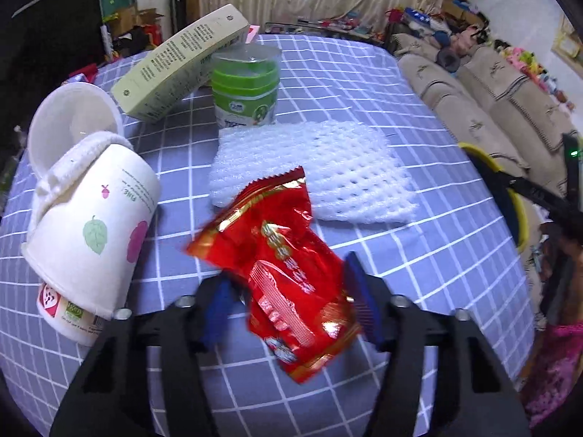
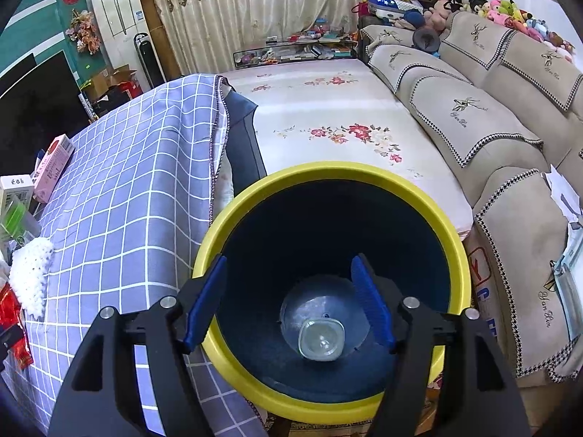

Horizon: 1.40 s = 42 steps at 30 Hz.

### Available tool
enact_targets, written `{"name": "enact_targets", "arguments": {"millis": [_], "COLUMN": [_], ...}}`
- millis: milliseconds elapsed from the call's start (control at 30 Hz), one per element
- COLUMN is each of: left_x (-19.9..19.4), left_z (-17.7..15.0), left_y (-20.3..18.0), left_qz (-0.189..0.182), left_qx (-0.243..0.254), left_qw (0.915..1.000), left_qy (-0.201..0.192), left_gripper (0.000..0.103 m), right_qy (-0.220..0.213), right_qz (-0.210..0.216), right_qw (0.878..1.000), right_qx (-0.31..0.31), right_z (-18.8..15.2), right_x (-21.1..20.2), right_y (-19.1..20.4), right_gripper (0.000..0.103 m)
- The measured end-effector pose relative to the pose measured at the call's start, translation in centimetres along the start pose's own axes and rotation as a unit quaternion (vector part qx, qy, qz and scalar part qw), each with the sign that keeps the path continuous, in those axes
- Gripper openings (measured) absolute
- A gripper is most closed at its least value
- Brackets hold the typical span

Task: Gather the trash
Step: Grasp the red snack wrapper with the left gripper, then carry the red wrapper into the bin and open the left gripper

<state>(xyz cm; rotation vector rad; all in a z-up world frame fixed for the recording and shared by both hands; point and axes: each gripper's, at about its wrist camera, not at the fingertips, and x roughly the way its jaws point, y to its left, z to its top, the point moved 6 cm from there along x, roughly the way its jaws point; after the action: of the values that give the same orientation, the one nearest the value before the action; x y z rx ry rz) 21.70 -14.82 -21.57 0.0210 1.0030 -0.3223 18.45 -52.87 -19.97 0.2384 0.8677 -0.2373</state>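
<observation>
A red foil snack wrapper (image 1: 288, 255) lies on the blue checked tablecloth (image 1: 419, 262), between the jaws of my left gripper (image 1: 291, 302). The right pad (image 1: 364, 302) is at the wrapper's edge and the left pad (image 1: 218, 309) stands just off it, so the gripper is open. My right gripper (image 2: 288, 302) hangs open over a yellow-rimmed bin (image 2: 419, 196) beside the table, with nothing between its fingers. A clear plastic cup (image 2: 320, 338) lies at the bin's bottom. The bin (image 1: 517, 196) also shows at the table's right edge.
On the cloth lie a white foam net (image 1: 328, 167), a tipped white paper cup (image 1: 91, 233), a green-lidded tub (image 1: 247, 87) and a pale green box (image 1: 182, 62). A beige sofa (image 2: 492, 116) and a flowered mat (image 2: 346, 120) are to the right.
</observation>
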Motion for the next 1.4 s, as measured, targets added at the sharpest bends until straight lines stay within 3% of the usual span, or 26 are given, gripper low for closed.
{"name": "enact_targets", "arguments": {"millis": [33,67,133,467,733,900,1067,1167,1300,1400], "left_x": [-0.2,-0.5,-1.1,-5.9,-9.8,-10.3,-9.6,-8.1,-4.3,-0.7], "left_z": [0.2,0.0,-0.1,-1.0,1.2,3.6,6.6,7.9,9.0,9.6], "left_y": [-0.1,0.1,0.2,0.0,-3.2,-7.1,-13.3,-18.0,-23.8,-27.3], "left_qz": [-0.005,-0.009,-0.022,-0.041,-0.060,-0.091,-0.114,-0.138,-0.154,-0.148], "left_qx": [0.002,0.001,-0.005,0.015,0.066,0.102,0.164,0.199,0.226,0.250], "left_qw": [1.0000,1.0000,0.9997,0.9983,0.9926,0.9862,0.9736,0.9638,0.9571,0.9541], "left_qy": [-0.003,-0.004,-0.008,-0.038,-0.082,-0.093,-0.111,-0.112,-0.095,-0.074], "left_gripper": [0.028,0.015,0.007,0.004,0.004,0.004,0.004,0.004,0.004,0.004], "right_qy": [-0.001,-0.003,-0.009,-0.042,-0.087,-0.109,-0.130,-0.136,-0.142,-0.142], "right_qz": [0.001,0.004,0.006,0.026,0.022,0.004,-0.030,-0.044,-0.060,-0.066], "right_qw": [1.000,1.000,1.000,0.999,0.996,0.993,0.990,0.987,0.985,0.984], "right_qx": [0.000,0.001,0.005,0.017,0.022,0.034,0.055,0.067,0.081,0.090], "right_z": [0.0,0.0,0.1,0.2,0.0,-0.7,-1.9,-2.3,-2.5,-2.7], "right_x": [0.0,-0.2,-0.6,-4.2,-8.5,-11.0,-13.4,-14.5,-15.4,-15.5], "right_y": [0.0,0.1,0.1,-0.6,-1.6,-3.9,-7.2,-9.2,-11.4,-12.5], "right_gripper": [0.066,0.066,0.066,0.067,0.070,0.071,0.074,0.074,0.075,0.075]}}
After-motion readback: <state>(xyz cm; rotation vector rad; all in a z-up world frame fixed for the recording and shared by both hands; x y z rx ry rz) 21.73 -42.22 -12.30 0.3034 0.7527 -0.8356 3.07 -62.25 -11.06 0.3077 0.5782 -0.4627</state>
